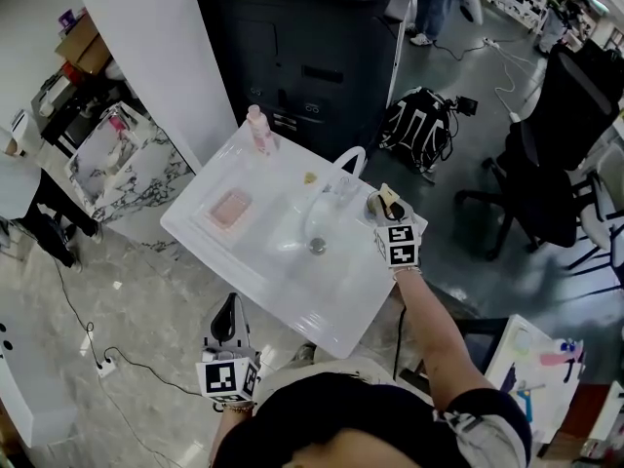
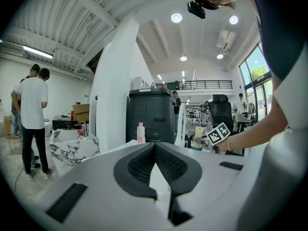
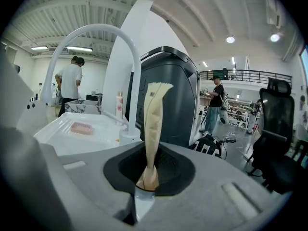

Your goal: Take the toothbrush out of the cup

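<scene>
My right gripper (image 3: 149, 177) has its jaws pinched on the wrapped toothbrush (image 3: 153, 124), which stands upright in the cup (image 1: 374, 204) at the surface's (image 1: 322, 305) right edge. The grasp looks made; next I'd lift straight up, clear of the rim. The left gripper's (image 2: 155, 165) jaws sit together, empty.

Pink bottle (image 1: 259, 130), pink soap (image 1: 231, 209), white faucet (image 3: 136, 100), black backpack (image 1: 419, 130)
</scene>
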The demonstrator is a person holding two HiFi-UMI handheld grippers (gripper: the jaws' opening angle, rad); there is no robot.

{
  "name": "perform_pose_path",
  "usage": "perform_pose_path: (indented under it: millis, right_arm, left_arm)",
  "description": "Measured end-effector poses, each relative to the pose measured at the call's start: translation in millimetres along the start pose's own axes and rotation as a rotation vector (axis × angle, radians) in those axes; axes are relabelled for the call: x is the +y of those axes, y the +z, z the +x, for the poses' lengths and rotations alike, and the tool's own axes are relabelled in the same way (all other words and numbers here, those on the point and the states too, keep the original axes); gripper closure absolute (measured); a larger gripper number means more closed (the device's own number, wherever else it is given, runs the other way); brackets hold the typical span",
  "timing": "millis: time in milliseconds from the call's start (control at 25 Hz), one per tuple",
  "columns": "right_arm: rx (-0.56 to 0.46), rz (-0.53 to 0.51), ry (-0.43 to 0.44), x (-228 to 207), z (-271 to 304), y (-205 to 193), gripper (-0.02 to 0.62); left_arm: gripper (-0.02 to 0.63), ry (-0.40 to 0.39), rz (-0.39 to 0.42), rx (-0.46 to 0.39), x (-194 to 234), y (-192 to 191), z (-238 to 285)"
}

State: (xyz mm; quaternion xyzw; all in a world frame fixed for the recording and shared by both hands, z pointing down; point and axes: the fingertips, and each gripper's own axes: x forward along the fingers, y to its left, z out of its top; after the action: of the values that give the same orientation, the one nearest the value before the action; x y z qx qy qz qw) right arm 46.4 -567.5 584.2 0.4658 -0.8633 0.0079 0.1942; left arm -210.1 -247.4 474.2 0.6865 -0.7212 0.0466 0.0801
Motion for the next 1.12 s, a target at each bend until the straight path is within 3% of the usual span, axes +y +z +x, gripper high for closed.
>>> perform_pose_path:
  millis: [760, 960, 1120]
  right_arm:
    - [-0.187, -0.023, -0.002, -1.6, -69.2, 66.5, 0.563]
    - [-0.266, -0.014, -0.005, 4.7, -115.4, 89.2, 0.563]
    - [-0.348, -0.076, -0.030, 12.5, -165.8, 113.0, 0.563]
  left_arm:
    - [0.604, -0.104, 0.013, -0.012, -27.6, 1.4, 11.1]
    - [0.604, -0.136, 0.028, -0.011, -32.1, 0.7, 13.1]
    - [0.604, -0.178, 0.033, -0.025, -42.7, 6.6, 18.4]
